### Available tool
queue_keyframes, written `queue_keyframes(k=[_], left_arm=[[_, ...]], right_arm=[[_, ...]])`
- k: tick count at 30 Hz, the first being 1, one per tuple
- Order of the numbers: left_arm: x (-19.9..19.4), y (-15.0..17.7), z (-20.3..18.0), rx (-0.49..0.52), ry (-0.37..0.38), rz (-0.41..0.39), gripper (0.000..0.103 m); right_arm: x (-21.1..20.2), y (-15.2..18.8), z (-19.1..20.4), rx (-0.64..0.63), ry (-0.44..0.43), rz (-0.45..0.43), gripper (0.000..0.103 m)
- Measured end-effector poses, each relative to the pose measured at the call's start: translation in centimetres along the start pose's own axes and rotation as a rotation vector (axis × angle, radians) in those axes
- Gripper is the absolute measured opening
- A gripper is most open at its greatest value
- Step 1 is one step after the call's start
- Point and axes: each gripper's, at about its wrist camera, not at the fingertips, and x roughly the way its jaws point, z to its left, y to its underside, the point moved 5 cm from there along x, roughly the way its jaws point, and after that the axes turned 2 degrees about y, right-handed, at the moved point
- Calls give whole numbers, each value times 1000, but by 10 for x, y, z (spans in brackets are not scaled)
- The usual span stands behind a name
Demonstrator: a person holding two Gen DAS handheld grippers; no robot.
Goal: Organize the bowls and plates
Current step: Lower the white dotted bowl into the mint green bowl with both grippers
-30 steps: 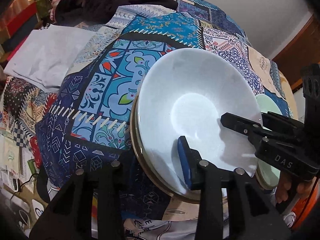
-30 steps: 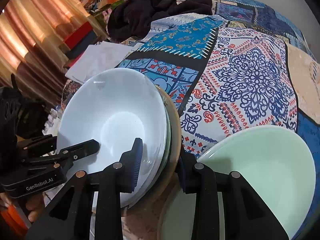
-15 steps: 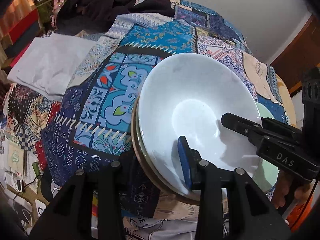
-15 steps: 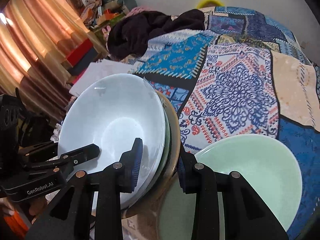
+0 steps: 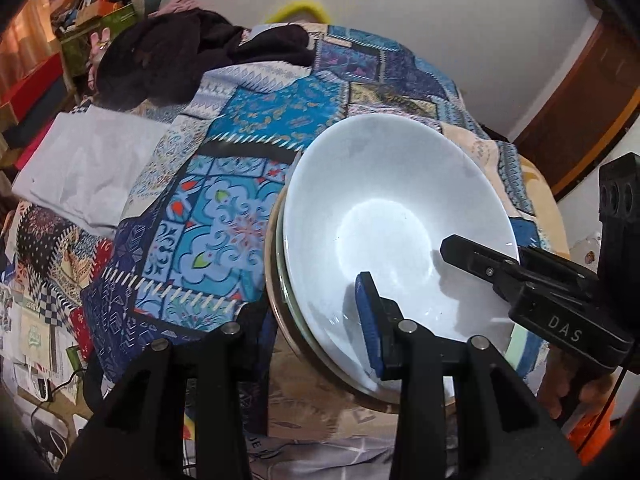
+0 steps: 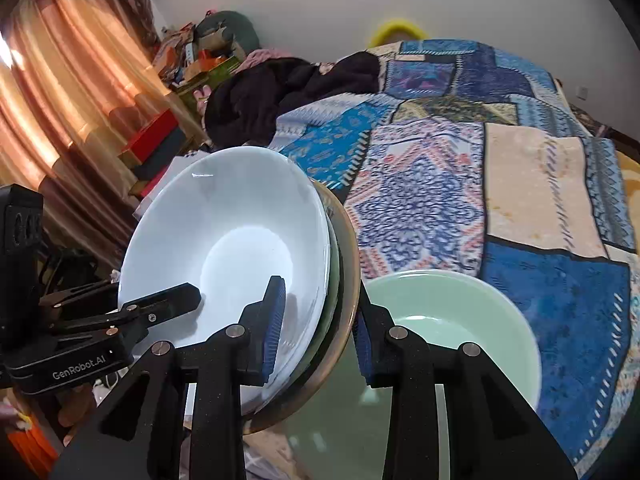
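We are pinching the stack of dishes (image 5: 392,232), white bowl (image 6: 236,248) on top, at opposite rims with the left gripper (image 5: 316,320) and right gripper (image 6: 316,332), holding it tilted above the patchwork quilt (image 6: 460,184), beside the green bowl (image 6: 452,320).

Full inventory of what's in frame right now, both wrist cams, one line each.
white bowl: 1, white, top of the tilted stack clamped by both grippers
dishes under it: at least 2, green and tan rims, same stack
green bowl: 1, pale green, on the quilt right of the stack
quilt: 1, blue patchwork, covering the bed
dark clothing: 1 heap, black, far end of quilt
white cloth: 1, white, quilt's left edge
left gripper: black, clamping stack rim
right gripper: black, clamping stack rim
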Motion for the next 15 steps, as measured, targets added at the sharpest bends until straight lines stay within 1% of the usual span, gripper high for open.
queue_keyframes(k=[15], left_arm=[[0, -5, -59, 67, 76, -2, 37]], right_arm=[[-39, 11, -42, 64, 62, -49, 29]])
